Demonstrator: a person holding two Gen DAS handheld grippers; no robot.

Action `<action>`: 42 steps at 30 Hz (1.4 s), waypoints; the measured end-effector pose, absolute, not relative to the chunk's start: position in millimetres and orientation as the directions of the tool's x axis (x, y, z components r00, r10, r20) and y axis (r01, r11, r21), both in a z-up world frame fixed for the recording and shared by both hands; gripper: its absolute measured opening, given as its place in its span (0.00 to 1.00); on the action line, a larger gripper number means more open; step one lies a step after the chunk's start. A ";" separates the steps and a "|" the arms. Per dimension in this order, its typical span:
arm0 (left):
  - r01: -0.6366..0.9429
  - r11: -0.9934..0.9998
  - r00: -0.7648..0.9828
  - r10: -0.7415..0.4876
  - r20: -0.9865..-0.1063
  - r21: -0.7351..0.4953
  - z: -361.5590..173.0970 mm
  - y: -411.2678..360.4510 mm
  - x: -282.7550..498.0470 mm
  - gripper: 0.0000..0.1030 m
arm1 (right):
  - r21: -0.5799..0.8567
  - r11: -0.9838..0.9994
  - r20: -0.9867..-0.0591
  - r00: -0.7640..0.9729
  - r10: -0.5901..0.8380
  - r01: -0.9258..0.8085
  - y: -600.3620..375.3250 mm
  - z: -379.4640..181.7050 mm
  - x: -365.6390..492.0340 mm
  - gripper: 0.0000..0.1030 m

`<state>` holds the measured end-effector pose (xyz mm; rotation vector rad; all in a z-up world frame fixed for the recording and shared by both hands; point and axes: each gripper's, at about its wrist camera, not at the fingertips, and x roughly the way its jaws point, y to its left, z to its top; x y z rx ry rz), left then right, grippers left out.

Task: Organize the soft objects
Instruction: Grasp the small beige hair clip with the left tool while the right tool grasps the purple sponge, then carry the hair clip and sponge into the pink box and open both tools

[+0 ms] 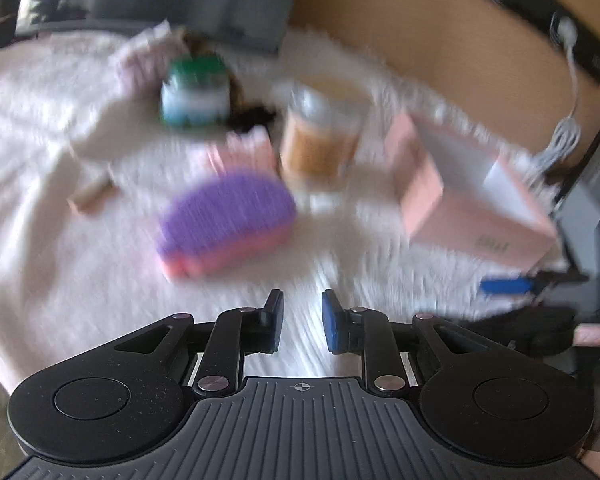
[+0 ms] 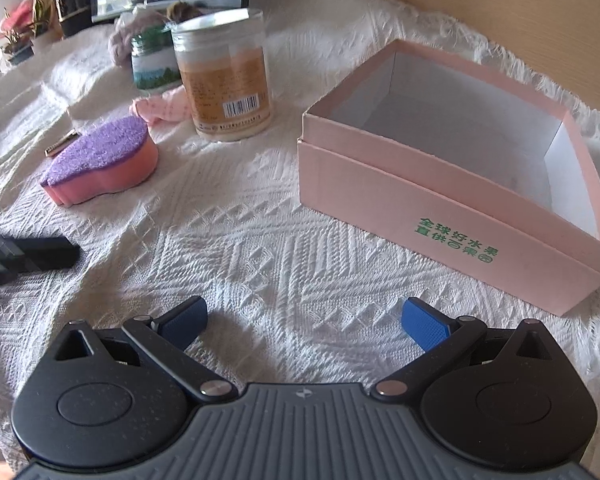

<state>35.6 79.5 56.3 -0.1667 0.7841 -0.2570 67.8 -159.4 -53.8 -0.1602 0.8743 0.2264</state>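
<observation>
The sponge (image 2: 100, 160), purple on top and pink below, lies flat on the white cloth (image 2: 260, 240) at the left. Its long axis runs from near-left to far-right, with the narrower end nearest the left edge. It sits well apart from both tools, far and left of the right gripper (image 2: 304, 322) and just beyond the left gripper (image 1: 302, 318), slightly to its left. A pink rag (image 2: 164, 108) lies crumpled just behind it, against the tall jar (image 2: 224, 76); a smaller green-lidded jar (image 2: 154, 62) stands farther back. To the right the pink box (image 2: 452, 200) stands open, its inside bare and white. The left gripper's jaws stand a little apart with only cloth between them; the right gripper's jaws are spread wide and hold nothing.
</observation>
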 end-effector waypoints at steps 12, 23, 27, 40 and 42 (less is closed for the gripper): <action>0.154 0.973 0.601 -0.231 -0.765 -0.172 47.7 206.2 150.1 0.23 | -0.041 0.978 -0.733 0.671 0.111 -0.206 -113.7 -24.4 63.1 0.91; 0.266 0.964 0.598 -0.176 -0.782 -0.014 24.1 201.1 158.7 0.24 | 0.105 0.971 -0.721 0.656 0.222 -0.213 -31.9 -6.6 87.6 0.91; 0.259 0.959 0.586 -0.250 -0.771 -0.114 22.8 218.2 161.5 0.24 | 0.198 0.975 -0.750 0.625 0.217 -0.102 -8.6 -22.8 110.6 0.91; 0.402 0.916 0.641 -0.293 -0.709 -0.015 16.8 214.7 145.5 0.23 | -0.003 0.989 -0.762 0.641 0.091 -0.145 36.1 -25.8 127.9 0.87; 0.404 0.913 0.623 -0.312 -0.717 -0.046 18.7 212.8 144.6 0.23 | -0.008 0.987 -0.756 0.647 0.100 -0.162 26.6 -18.8 119.3 0.87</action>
